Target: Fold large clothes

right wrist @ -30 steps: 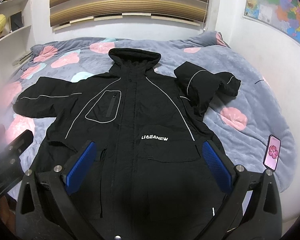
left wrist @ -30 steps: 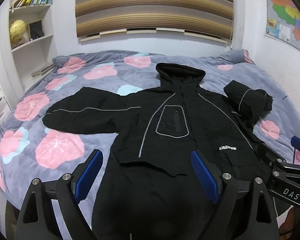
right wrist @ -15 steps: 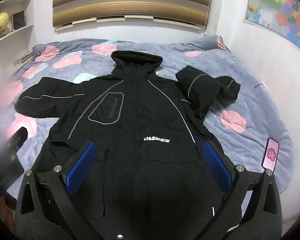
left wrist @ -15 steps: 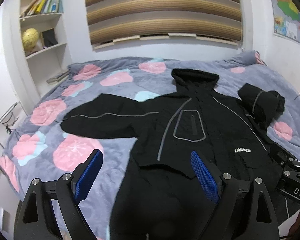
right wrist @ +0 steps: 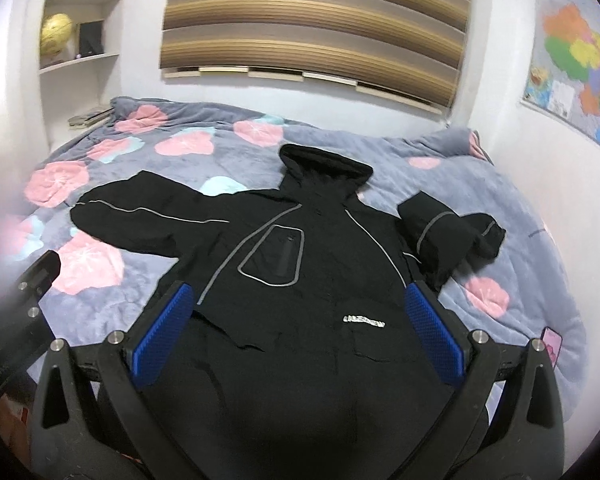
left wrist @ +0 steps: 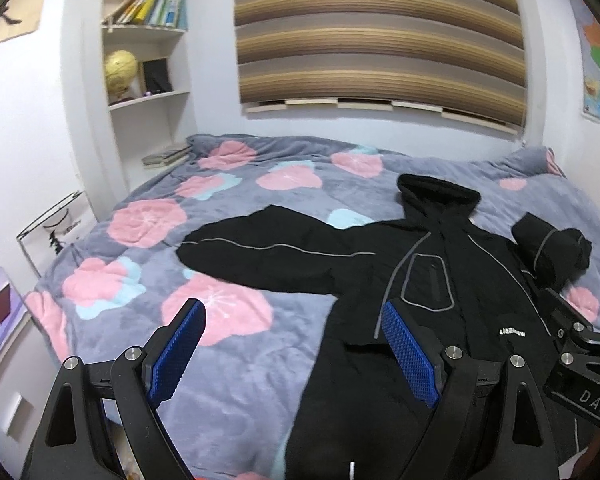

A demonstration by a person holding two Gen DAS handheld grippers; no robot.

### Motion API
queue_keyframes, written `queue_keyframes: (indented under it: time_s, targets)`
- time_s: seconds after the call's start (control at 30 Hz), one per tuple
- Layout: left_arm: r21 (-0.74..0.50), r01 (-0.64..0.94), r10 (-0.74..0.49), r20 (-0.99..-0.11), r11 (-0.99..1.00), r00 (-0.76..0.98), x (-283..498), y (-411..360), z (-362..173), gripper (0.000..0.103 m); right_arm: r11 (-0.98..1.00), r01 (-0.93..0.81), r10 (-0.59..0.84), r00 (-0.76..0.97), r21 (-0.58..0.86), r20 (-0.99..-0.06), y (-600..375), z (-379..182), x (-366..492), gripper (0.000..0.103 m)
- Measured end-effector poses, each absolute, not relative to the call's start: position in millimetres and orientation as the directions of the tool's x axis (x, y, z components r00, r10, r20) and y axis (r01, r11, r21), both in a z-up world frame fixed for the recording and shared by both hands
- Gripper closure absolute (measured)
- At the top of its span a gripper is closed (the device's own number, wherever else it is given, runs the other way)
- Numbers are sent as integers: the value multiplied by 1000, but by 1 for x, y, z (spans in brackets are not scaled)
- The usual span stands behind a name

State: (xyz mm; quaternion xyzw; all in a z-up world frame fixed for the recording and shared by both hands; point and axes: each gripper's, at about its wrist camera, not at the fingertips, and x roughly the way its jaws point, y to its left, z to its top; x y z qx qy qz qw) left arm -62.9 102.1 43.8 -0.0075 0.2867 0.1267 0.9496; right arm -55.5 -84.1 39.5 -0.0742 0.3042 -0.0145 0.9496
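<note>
Jacket point(right wrist: 312, 280) flat amid bare blanket point(left wrist: 228, 368)

Left wrist view: looks from the foot of the bed point(left wrist: 228, 380) toward the window blind point(left wrist: 380, 36), aimed left of the black jacket point(left wrist: 440, 280), over the left hand-held gripper point(left wrist: 296, 354).
Right wrist view: same end of the bed, facing the blind, centred on the jacket, over the right hand-held gripper point(right wrist: 298, 336).
Nearness: both hover low and close above the jacket's hem.
Shared: jacket, floral bed, blind, bookshelf point(right wrist: 80, 16), wall map point(right wrist: 576, 68); each view catches the other gripper at its edge.
</note>
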Motion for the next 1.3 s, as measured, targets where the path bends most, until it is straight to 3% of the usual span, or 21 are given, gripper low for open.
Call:
queue_keyframes:
  time_s: [0.47,0.9,1.3]
  targets:
    - [45,-246,227,-570,968,789,-49,106,37,12,980,10,-116,836,-197,-536,-83,46,-50,0]
    - [17,-47,48,-618,999,785,30,12,9,12,926,326,-376,769,-188,-518,-235,58,-9,0]
    - [-90,74,-116,-677,993,727,101,-58,-60,12,889,411,-443,670,-200,-595,-331,13,38,0]
